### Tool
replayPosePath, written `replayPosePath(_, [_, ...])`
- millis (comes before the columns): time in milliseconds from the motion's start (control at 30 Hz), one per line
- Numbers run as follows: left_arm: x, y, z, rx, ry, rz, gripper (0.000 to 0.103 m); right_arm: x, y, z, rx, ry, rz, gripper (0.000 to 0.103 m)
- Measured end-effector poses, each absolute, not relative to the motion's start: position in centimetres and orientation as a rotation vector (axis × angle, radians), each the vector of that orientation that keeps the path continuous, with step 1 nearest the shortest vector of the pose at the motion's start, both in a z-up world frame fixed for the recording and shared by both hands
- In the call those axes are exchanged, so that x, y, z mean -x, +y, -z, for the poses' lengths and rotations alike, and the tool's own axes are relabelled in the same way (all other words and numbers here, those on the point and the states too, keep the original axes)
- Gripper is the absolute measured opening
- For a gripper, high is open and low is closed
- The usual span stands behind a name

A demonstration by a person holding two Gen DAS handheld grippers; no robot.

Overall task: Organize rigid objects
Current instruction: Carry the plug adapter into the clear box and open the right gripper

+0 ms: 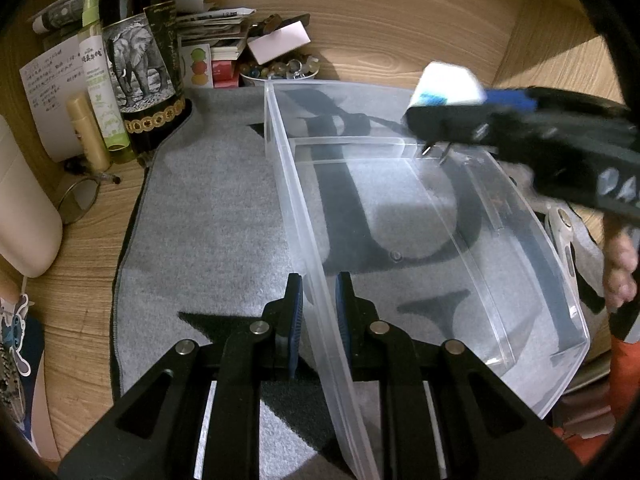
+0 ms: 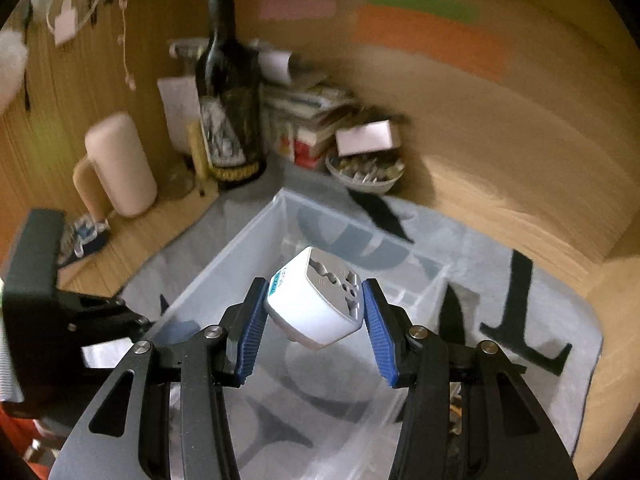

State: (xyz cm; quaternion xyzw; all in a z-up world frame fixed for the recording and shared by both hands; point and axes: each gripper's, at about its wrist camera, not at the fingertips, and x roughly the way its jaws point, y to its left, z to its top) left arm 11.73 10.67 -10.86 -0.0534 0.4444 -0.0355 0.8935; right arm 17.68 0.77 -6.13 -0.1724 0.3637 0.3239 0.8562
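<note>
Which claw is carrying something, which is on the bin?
Right claw holds the white plug adapter over the clear bin; left claw straddles the bin's wall.

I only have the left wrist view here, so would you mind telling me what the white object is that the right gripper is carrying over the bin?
Observer: It is a white travel plug adapter; the right wrist view shows the socket holes on its face.
Operator: Thank you. Does the right gripper have it firmly?
Observer: The right gripper has a blue pad on each side of it, and the adapter sits tilted between them.
Operator: And what lies beneath it?
Observer: The clear plastic bin, whose inside looks bare below the adapter.
Operator: Is my gripper visible from there?
Observer: Yes, the left gripper appears at the left edge, at the bin's wall.
</note>
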Motion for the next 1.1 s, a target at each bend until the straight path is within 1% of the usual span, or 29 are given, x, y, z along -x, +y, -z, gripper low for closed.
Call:
replayPosePath(400, [-11.8,10.6,10.9,0.105,0.918,0.074,0.017,-19.6,3.8,9.8,0.517,0.930,-0.724,0.044])
replayPosePath(667, [-11.9,10.5,11.0,0.105,0.919,0.074,0.016,-20.1,4.5,10.3,0.590,0.933,-0.707,0.044])
replayPosePath(900, [-11.8,10.4,11.0,0.104,0.920,0.071,0.016,-20.2,4.1,9.8,0.566,0.914,-0.705,0.047])
replayPosePath(967, [-11.8,10.4,11.0,0.104,0.920,0.072,0.016,-20.0,3.8,9.5,0.555,0.899,-0.702,0.050])
replayPosePath(1100, [-11.8,10.5,11.0,0.103,0.920,0.073,0.016,-19.3,2.7,8.2,0.525,0.835,-0.679,0.066])
